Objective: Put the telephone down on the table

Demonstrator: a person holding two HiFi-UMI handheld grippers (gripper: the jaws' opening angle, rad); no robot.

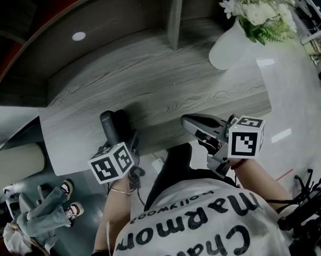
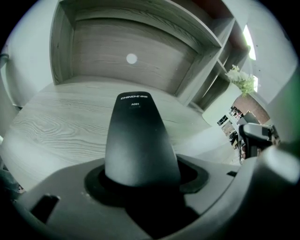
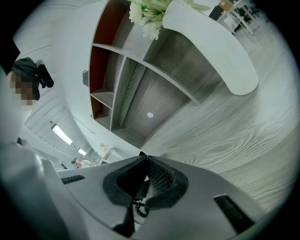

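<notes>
**deskwatcher:** ok so I'm standing right by the desk. Far left, the left gripper point(image 2: 140, 185) is clamped on the near end of the telephone point(image 2: 137, 140), a dark handset. The pads are snug on both sides of it.

**loop_9:** which way's it pointing?

**deskwatcher:** The long axis runs straight out along the jaws, away from the person. The free end is aimed at the back panel point(image 2: 122, 47) behind the grey wood-grain table point(image 1: 164, 72). Seen from above it leans a touch to the left. It's over the near left part of the table, close to the front edge. Can't tell if it's actually touching the wood.

**loop_9:** and the other side?

**deskwatcher:** The right gripper point(image 3: 142, 157) is pinched closed on nothing, tips meeting. It's also aimed out over the table near the front edge. A bit of coiled cord point(image 3: 137, 209) shows through the gap under its jaws. Further right and further back, a white vase point(image 1: 228, 46) with pale flowers point(image 1: 259, 11) sits at the table's far right end, well apart from both grippers.
</notes>
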